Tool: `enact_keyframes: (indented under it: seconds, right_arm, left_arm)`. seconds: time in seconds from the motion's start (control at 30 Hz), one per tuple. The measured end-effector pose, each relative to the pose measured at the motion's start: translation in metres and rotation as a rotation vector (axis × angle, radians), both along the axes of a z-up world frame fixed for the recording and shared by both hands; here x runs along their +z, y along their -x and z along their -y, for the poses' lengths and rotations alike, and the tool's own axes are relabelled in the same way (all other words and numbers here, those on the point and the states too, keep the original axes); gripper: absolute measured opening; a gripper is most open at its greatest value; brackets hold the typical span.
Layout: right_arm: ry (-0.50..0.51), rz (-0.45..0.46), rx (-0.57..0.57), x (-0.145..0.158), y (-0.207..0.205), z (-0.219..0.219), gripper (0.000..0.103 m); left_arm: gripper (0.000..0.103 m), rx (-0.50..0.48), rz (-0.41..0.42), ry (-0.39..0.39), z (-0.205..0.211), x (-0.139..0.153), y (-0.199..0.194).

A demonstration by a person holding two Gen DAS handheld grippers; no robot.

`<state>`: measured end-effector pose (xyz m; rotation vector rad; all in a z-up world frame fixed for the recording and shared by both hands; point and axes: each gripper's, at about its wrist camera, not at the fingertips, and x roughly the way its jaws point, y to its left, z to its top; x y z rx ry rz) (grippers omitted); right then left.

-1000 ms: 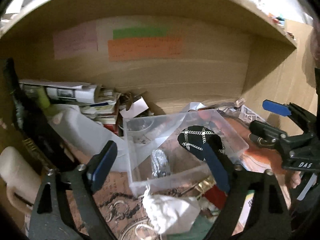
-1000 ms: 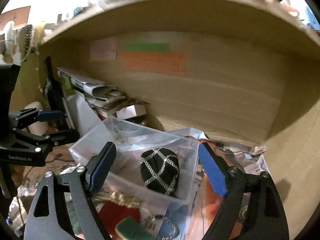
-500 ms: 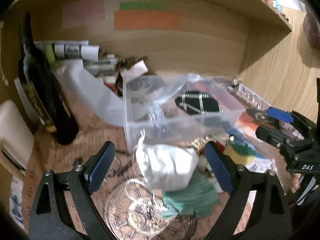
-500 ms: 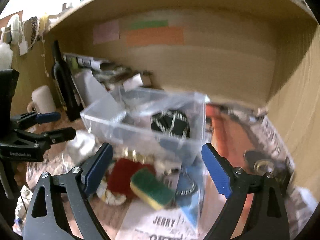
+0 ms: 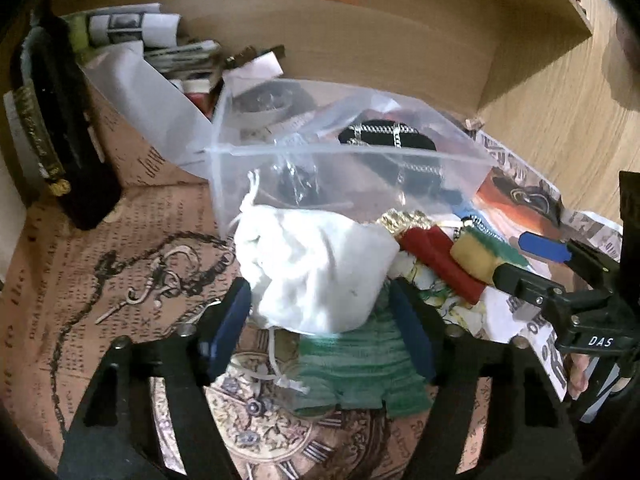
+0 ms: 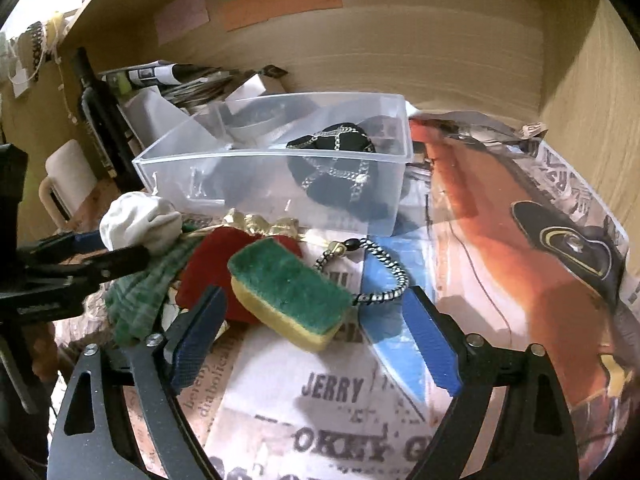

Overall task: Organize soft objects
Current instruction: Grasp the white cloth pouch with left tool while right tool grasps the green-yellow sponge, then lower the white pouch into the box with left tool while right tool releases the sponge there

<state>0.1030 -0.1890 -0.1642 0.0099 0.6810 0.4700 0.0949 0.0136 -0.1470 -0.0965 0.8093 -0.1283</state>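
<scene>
A clear plastic bin (image 5: 344,152) (image 6: 276,160) sits on the shelf and holds a black pouch with silver chains (image 6: 336,160) (image 5: 386,138). In front of it lies a pile of soft things. A white drawstring pouch (image 5: 316,268) (image 6: 140,224) rests on a green knitted cloth (image 5: 360,368) (image 6: 140,296). A red felt piece (image 6: 208,264) (image 5: 440,256) lies beside a green and yellow sponge (image 6: 288,292) (image 5: 484,252). My left gripper (image 5: 320,320) is open with its fingers on either side of the white pouch. My right gripper (image 6: 312,336) is open, its fingers flanking the sponge.
A dark bottle (image 5: 52,128) stands at the left with rolled papers (image 5: 132,28) behind. A braided cord bracelet (image 6: 372,272) lies right of the sponge. Newspaper (image 6: 328,400) covers the shelf floor. The wooden side wall (image 6: 592,100) closes the right.
Both grippers have pulled back from the bin and dropped toward the pile. The left one now straddles the white pouch and the right one is close over the sponge.
</scene>
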Motion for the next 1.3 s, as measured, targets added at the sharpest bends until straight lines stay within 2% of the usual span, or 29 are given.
enact_keyframes:
  seconds: [0.23, 0.37, 0.53, 0.87, 1.03, 1.2, 1.23, 1.3]
  right_arm:
    - [-0.017, -0.019, 0.027, -0.003, -0.002, -0.001, 0.051]
    - [-0.031, -0.011, 0.029, -0.002, -0.001, 0.001, 0.048]
    - [-0.045, 0.021, 0.034, 0.007, 0.006, 0.004, 0.048]
    - [-0.085, 0.146, 0.014, 0.047, 0.012, 0.010, 0.048]
    - [-0.116, 0.206, 0.015, 0.066, 0.009, 0.005, 0.048]
    - [-0.114, 0.248, 0.019, 0.079, -0.003, -0.001, 0.048]
    - [-0.111, 0.254, 0.020, 0.080, -0.006, -0.002, 0.048]
    - [-0.103, 0.258, 0.017, 0.082, -0.015, -0.005, 0.048]
  left_arm:
    - [0.042, 0.018, 0.013, 0.002, -0.003, -0.001, -0.001]
    - [0.036, 0.044, 0.037, -0.007, -0.007, 0.006, 0.004]
    - [0.034, 0.059, 0.090, -0.013, -0.010, 0.022, 0.014]
    - [0.034, 0.062, 0.218, -0.009, -0.011, 0.065, 0.021]
    - [0.034, 0.050, 0.269, 0.011, -0.009, 0.083, 0.010]
    - [0.034, 0.029, 0.284, 0.029, -0.006, 0.093, -0.011]
    - [0.034, 0.037, 0.327, 0.040, -0.005, 0.093, -0.016]
    - [0.034, 0.024, 0.309, 0.052, -0.005, 0.093, -0.029]
